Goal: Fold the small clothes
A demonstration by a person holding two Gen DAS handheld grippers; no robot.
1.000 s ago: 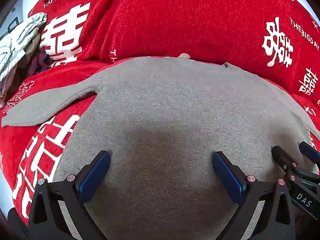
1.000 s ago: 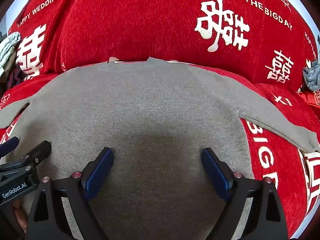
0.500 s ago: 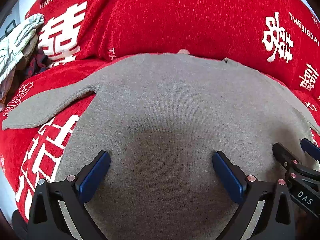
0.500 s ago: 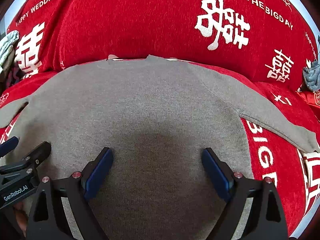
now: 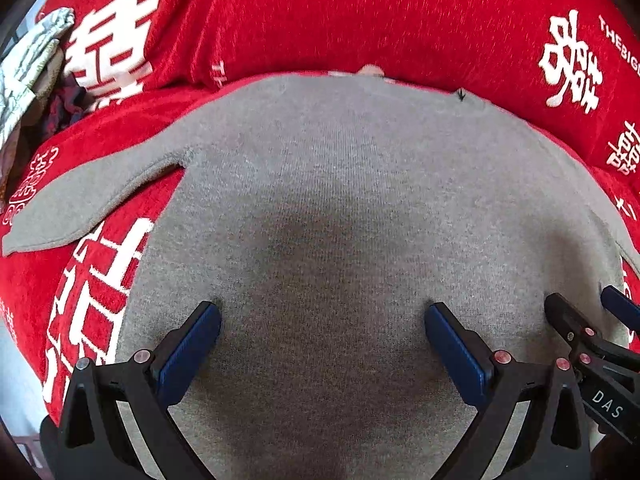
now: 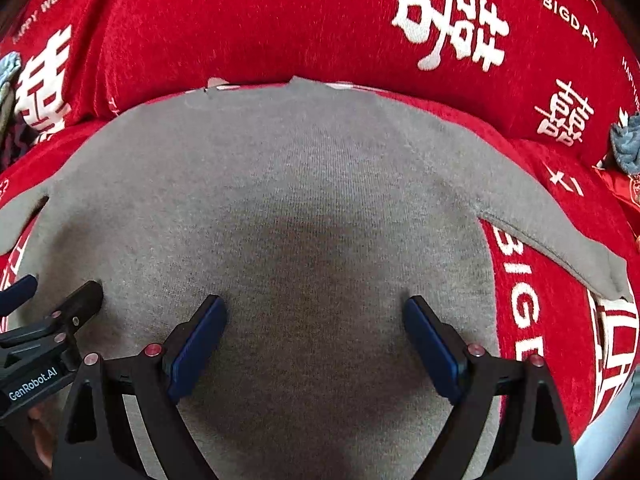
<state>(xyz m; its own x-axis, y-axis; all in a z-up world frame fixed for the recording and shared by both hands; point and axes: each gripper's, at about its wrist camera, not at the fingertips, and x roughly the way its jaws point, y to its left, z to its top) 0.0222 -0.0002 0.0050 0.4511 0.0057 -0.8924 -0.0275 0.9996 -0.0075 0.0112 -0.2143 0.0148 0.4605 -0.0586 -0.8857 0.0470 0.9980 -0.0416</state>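
A grey knit top (image 5: 340, 184) lies flat, spread on a red cover with white lettering (image 5: 360, 20). Its left sleeve (image 5: 88, 196) sticks out to the left, and its right sleeve (image 6: 560, 236) sticks out to the right in the right wrist view. My left gripper (image 5: 322, 312) is open, its blue pads low over the lower part of the top. My right gripper (image 6: 314, 306) is open, low over the same cloth (image 6: 320, 184). Each gripper shows at the edge of the other's view. Neither holds anything.
A pile of other clothes (image 5: 28, 64) lies at the far left on the red cover. A small grey-blue garment (image 6: 626, 144) lies at the far right. The red backrest cushion (image 6: 280, 20) rises just behind the top's collar.
Both grippers have moved down and slightly forward over the grey top, so the cloth fills more of each view. Both stay open.
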